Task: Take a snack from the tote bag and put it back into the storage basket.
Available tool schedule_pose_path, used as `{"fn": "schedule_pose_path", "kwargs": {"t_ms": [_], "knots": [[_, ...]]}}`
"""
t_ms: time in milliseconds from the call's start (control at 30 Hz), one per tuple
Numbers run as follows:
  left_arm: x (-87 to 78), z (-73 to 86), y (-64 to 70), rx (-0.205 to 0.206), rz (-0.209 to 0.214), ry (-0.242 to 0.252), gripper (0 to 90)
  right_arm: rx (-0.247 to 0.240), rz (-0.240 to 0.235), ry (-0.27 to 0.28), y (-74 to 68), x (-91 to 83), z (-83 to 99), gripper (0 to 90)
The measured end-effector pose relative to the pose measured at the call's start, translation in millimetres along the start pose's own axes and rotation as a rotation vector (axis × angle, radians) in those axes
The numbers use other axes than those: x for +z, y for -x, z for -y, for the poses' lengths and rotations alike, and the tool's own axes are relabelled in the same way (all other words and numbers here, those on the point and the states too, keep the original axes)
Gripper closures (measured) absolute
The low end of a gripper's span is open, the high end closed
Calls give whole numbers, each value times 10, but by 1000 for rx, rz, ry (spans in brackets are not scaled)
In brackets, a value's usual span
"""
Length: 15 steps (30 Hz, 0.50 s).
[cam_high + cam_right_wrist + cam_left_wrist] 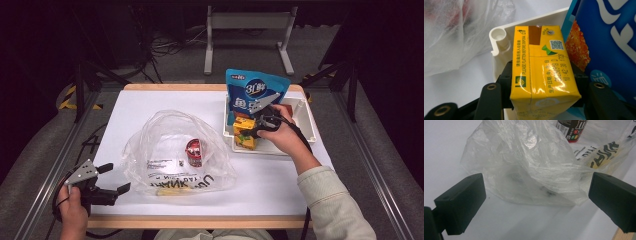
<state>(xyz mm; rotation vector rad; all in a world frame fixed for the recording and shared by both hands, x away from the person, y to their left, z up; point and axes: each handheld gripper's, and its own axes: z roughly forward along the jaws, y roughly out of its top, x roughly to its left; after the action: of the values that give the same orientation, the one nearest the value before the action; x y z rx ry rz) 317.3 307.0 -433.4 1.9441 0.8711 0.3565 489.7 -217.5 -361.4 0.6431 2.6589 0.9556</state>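
Note:
My right gripper (250, 129) is shut on a yellow drink carton (244, 125), holding it over the left part of the white tray (305, 111); in the right gripper view both jaws press the carton (541, 65) from either side. A blue snack bag (254, 94) stands upright in the tray just behind it. A clear plastic bag (170, 150) with black print lies mid-table, and a red-and-dark candy pack (194, 152) sits inside it. My left gripper (114, 177) is open at the table's near left corner, its jaws facing the bag (531, 167) without touching it.
The white tabletop (145, 105) ends in a wooden edge (200, 221) at the front. Another orange-and-green carton (246, 142) sits in the tray below the held one. Metal frame rails run along both sides, and a stand (248, 30) is on the floor beyond.

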Motion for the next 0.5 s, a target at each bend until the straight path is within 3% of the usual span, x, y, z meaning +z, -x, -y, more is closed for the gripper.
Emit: {"fn": "schedule_pose_path", "kwargs": {"t_ms": [233, 500], "knots": [[2, 0, -2, -1, 0, -1, 16, 0, 8, 2, 5, -35, 34, 467], [4, 1, -2, -2, 1, -2, 16, -42, 41, 59, -39, -131, -17, 440]]}}
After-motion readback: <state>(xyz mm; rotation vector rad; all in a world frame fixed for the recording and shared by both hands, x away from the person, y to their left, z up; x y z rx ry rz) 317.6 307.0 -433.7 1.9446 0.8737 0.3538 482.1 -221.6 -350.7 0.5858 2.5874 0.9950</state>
